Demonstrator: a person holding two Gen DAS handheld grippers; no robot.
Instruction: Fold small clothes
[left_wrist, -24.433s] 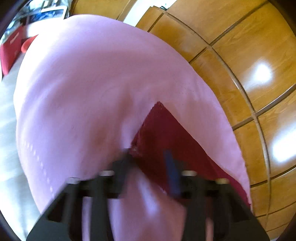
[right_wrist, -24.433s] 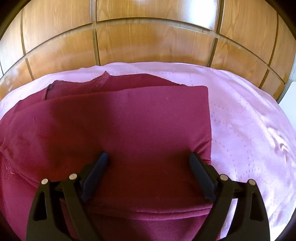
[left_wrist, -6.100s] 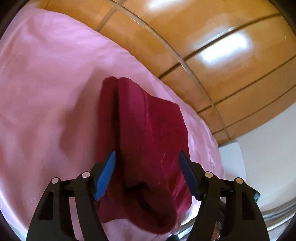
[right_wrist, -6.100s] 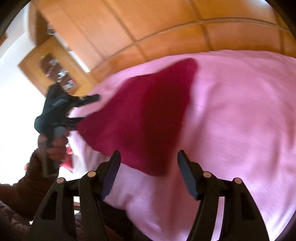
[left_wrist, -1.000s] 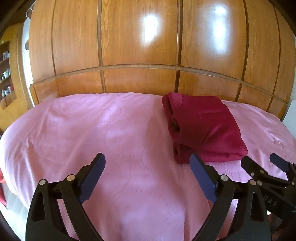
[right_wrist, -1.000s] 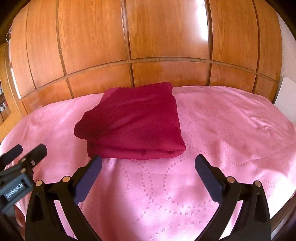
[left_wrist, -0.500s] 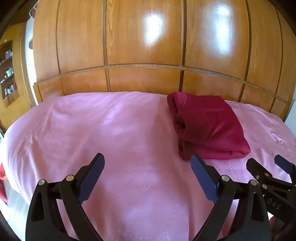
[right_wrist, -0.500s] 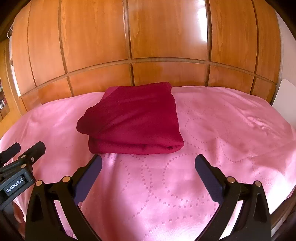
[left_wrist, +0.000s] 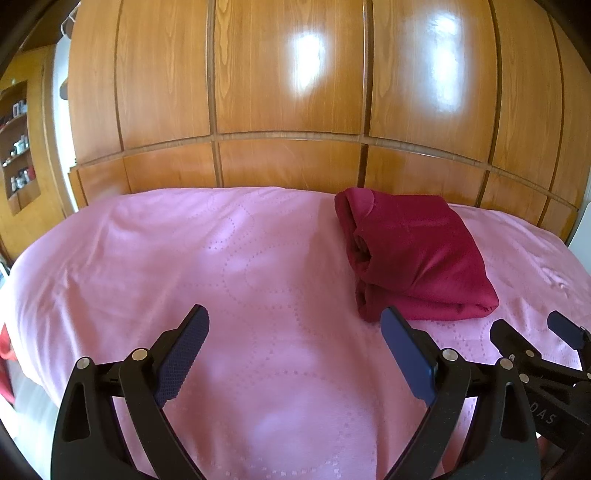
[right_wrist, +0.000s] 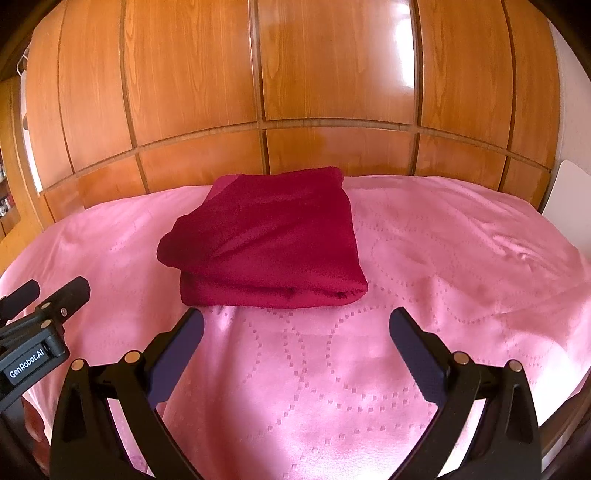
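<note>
A dark red garment (left_wrist: 413, 254) lies folded into a thick rectangular stack on the pink bedspread (left_wrist: 240, 266), near the wooden headboard. It also shows in the right wrist view (right_wrist: 269, 236), centred ahead. My left gripper (left_wrist: 294, 325) is open and empty, held above the bedspread, left of and nearer than the garment. My right gripper (right_wrist: 295, 326) is open and empty, just short of the garment's near edge. Each gripper shows at the edge of the other's view: the right one (left_wrist: 535, 332), the left one (right_wrist: 44, 291).
A wooden panelled headboard wall (left_wrist: 288, 92) rises behind the bed. Shelves with small items (left_wrist: 18, 147) stand at far left. A white surface (right_wrist: 569, 199) is at the bed's right edge. The bedspread (right_wrist: 443, 258) spreads wide around the garment.
Both grippers have pulled back slightly and steadied since a second ago. The folded garment has not moved. Earlier the grippers were folding and placing it.
</note>
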